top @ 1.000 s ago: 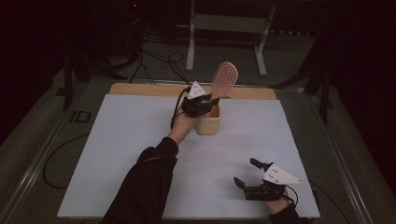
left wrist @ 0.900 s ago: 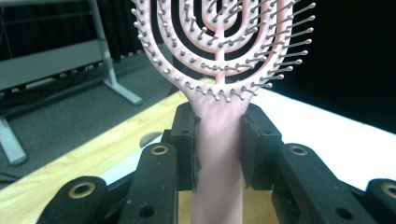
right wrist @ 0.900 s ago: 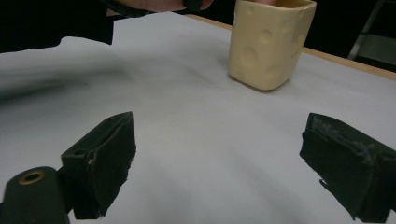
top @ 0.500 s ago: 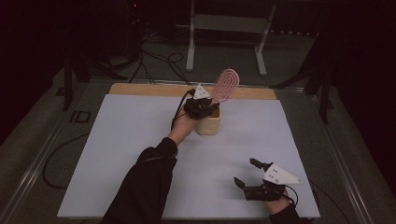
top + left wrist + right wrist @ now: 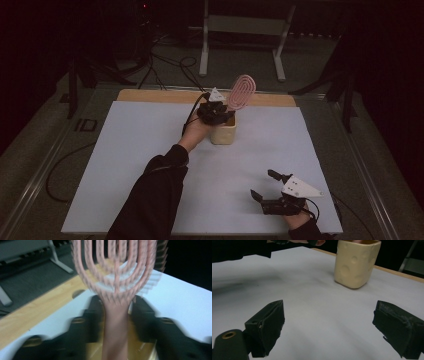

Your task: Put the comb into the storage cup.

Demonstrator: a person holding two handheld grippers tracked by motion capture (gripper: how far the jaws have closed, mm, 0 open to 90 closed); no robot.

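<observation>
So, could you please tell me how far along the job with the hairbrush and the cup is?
Done: the pink hairbrush stands handle-down in the cream cup. In hand: the left tool has just been opening, its jaws now clear of the handle either side. Left: backing that tool away. The right tool rests open near the table edge.

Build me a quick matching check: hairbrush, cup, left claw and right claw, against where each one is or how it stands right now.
Things:
1. hairbrush
2. cup
3. left claw
4. right claw

States:
A. cream, standing on the white sheet towards its far edge
B. jaws wide apart, nothing between them, low over the near right corner
C. pink, upright, handle down in the cup
D. at the brush handle, just over the cup

Pairs: 1-C; 2-A; 3-D; 4-B.

The left claw's jaws have just been opening, with the handle between them.
</observation>
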